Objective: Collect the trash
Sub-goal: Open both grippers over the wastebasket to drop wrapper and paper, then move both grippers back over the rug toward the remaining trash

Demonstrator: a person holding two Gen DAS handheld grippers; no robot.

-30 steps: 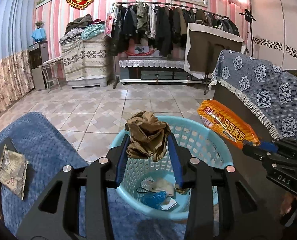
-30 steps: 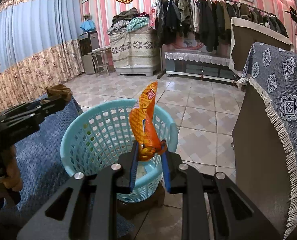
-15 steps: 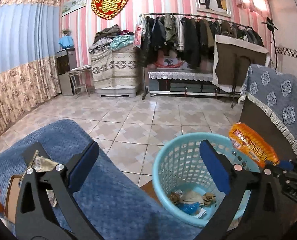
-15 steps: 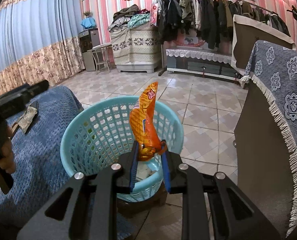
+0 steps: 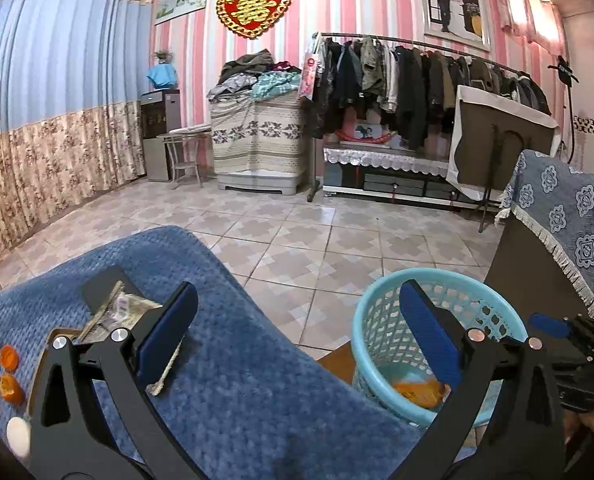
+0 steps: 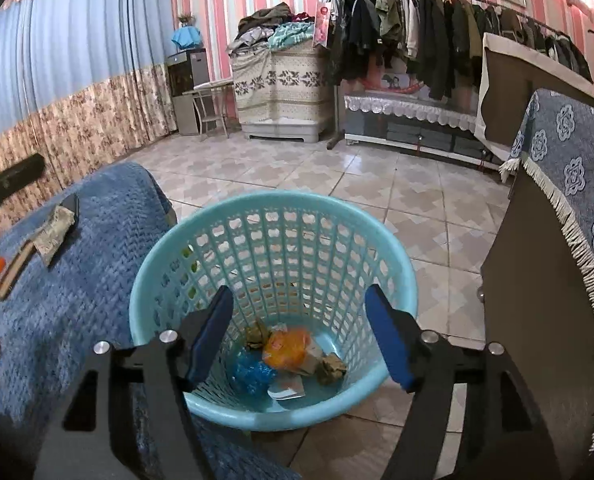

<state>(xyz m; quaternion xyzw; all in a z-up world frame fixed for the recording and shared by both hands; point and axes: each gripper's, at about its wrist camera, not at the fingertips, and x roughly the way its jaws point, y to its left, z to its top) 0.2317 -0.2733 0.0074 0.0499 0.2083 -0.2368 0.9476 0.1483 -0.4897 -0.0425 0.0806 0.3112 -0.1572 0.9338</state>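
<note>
Both grippers' jaws gape empty; crinkled orange wrapper (image 6: 287, 350) lies in the round latticed plastic basket (image 6: 273, 216).

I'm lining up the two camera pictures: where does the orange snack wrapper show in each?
Left wrist: orange snack wrapper low right of centre, in the basket's bottom, partly hidden by the tool.
Right wrist: bottom centre, among the other trash, seen from above.
Shared landmark: the turquoise basket.

light: bright, even, soft shadows | focus: mostly sharp | edges: strong fisheye bending, dark corner vignette
</note>
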